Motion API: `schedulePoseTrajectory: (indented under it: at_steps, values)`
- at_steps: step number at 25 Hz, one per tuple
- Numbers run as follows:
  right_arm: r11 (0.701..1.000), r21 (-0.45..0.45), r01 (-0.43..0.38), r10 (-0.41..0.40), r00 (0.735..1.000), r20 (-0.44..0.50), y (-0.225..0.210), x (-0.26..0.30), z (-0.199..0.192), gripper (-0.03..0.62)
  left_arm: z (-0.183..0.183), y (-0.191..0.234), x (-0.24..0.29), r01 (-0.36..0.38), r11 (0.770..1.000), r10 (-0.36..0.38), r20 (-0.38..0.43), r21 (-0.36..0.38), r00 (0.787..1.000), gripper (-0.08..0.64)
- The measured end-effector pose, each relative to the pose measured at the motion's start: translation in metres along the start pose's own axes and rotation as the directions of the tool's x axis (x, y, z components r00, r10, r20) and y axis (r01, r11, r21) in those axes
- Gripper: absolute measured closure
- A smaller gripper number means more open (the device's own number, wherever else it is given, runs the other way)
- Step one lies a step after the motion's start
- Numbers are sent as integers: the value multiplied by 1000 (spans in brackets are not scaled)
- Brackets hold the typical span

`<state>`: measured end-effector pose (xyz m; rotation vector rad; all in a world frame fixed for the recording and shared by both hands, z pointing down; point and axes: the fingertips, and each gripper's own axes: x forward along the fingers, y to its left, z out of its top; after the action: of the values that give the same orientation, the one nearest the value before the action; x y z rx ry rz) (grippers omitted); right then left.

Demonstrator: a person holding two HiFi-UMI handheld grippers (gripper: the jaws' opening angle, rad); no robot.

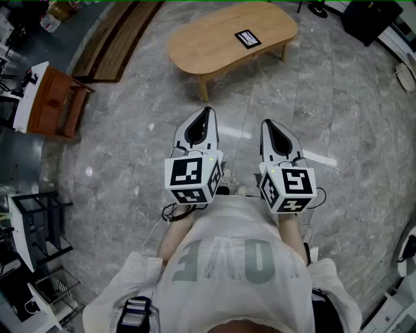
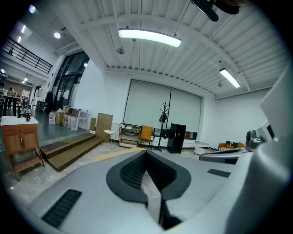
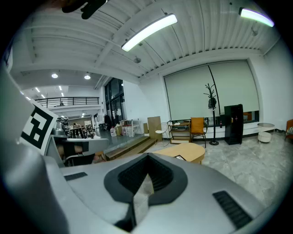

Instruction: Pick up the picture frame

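Note:
The picture frame [image 1: 247,38], black-edged with a white middle, lies flat on a light wooden coffee table [image 1: 208,39] well ahead of me. Both grippers hang in front of my chest over the grey floor, far short of the table. My left gripper [image 1: 207,112] is shut with nothing in it, its jaws meeting at the tips [image 2: 146,153]. Beside it, my right gripper [image 1: 267,123] is also shut and empty [image 3: 147,156]. In the right gripper view the table [image 3: 192,151] shows just past the jaws, the frame [image 3: 181,157] a dark sliver on it.
A brown wooden cabinet [image 1: 52,104] stands at the left, with a low wooden platform [image 1: 117,39] behind it. A black metal rack [image 1: 36,224] is at the near left, a black box [image 1: 370,19] at the far right. Grey marble floor [image 1: 130,169] lies between me and the table.

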<state>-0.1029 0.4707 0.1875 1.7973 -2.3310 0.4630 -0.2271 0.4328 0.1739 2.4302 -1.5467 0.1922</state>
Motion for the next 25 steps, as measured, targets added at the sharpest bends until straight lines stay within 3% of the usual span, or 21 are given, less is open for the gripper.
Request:
schedulePoseTrajectory:
  at_steps: [14, 19, 25]
  values:
    - [998, -17, 56, -56, 998, -9, -6, 24, 0, 586, 7, 16, 26, 28, 1000, -28, 19, -8, 999, 551]
    - [997, 50, 56, -57, 998, 13, -8, 39, 5, 586, 5, 28, 39, 46, 999, -46, 14, -18, 999, 551]
    - [996, 24, 84, -84, 996, 11, -8, 56, 10, 586, 11, 44, 54, 73, 997, -72, 30, -31, 997, 551]
